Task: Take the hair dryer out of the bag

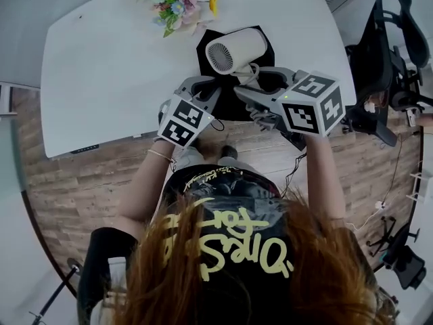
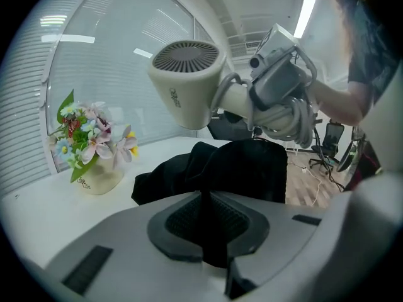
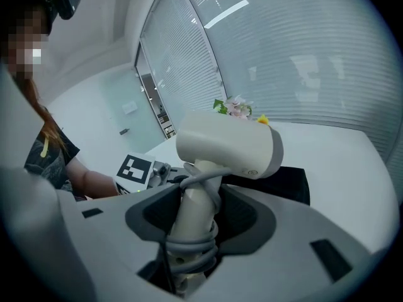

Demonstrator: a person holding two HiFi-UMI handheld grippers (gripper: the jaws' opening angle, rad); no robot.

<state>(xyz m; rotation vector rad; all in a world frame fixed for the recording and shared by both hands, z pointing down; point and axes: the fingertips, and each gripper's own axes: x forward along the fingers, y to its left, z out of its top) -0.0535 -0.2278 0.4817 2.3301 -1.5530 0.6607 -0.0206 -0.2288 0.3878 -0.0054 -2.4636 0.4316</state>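
A cream hair dryer [image 1: 233, 49] hangs in the air above the black bag [image 1: 260, 107], which lies crumpled on the white table [image 1: 101, 66]. My right gripper [image 1: 256, 81] is shut on the dryer's handle [image 3: 192, 212], which has its grey cord wound round it. The dryer's body [image 3: 230, 146] stands above the jaws, clear of the bag [image 3: 286, 182]. My left gripper [image 1: 205, 90] is shut on a fold of the bag's black cloth [image 2: 211, 231] near the table's front edge. From there the dryer [image 2: 189, 83] shows up high, with the right gripper [image 2: 280, 87] beside it.
A pot of artificial flowers [image 1: 177, 2] stands at the table's far side, left of the bag. Black office chairs [image 1: 389, 66] stand to the right of the table. Wooden floor [image 1: 88, 181] lies in front of the table's near edge.
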